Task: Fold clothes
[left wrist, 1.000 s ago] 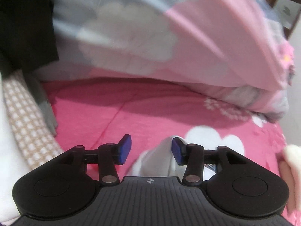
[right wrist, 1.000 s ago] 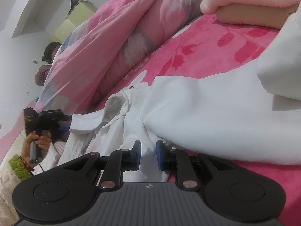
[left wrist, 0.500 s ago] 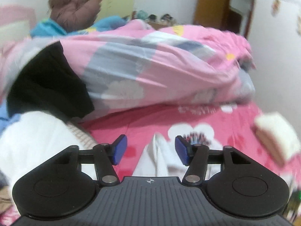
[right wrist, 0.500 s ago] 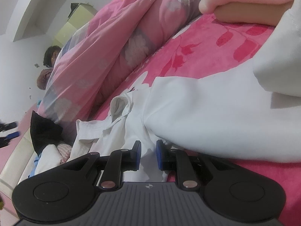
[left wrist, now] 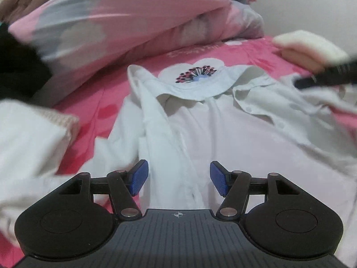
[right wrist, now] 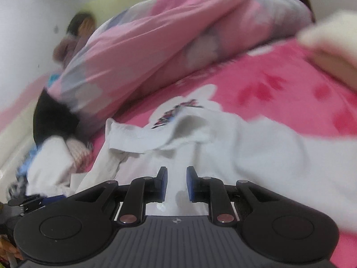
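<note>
shirt is spread on the pink sheet, collar at the far end near the quilt, so its long axis runs straight away from you. your left gripper hangs over the near part of the shirt, jaws about half open with a raised front fold between them, pads not pressing it. right gripper sits over the shirt body too, jaws nearly shut, a narrow gap showing; can't tell if it's pinching cloth. left looks nearer that fold, i'd grab there.
</note>
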A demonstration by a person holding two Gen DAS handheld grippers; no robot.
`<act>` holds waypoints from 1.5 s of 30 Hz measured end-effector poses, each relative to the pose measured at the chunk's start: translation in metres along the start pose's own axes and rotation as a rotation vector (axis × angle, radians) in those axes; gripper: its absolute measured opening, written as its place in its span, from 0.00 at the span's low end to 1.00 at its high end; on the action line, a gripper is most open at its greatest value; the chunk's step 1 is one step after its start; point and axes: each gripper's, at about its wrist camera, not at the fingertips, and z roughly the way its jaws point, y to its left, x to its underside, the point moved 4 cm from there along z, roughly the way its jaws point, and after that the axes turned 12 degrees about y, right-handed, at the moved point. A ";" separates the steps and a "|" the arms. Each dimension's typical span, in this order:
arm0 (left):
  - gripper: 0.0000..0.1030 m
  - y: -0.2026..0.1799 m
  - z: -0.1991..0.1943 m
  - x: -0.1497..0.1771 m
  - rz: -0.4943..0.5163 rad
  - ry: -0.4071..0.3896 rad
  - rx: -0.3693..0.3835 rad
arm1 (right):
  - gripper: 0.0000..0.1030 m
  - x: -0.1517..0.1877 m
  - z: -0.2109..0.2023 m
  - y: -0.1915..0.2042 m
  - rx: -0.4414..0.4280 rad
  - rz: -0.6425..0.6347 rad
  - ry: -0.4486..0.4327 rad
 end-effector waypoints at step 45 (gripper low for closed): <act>0.59 0.043 0.034 0.018 -0.098 -0.073 0.149 | 0.18 -0.169 0.107 0.070 0.027 0.003 -0.118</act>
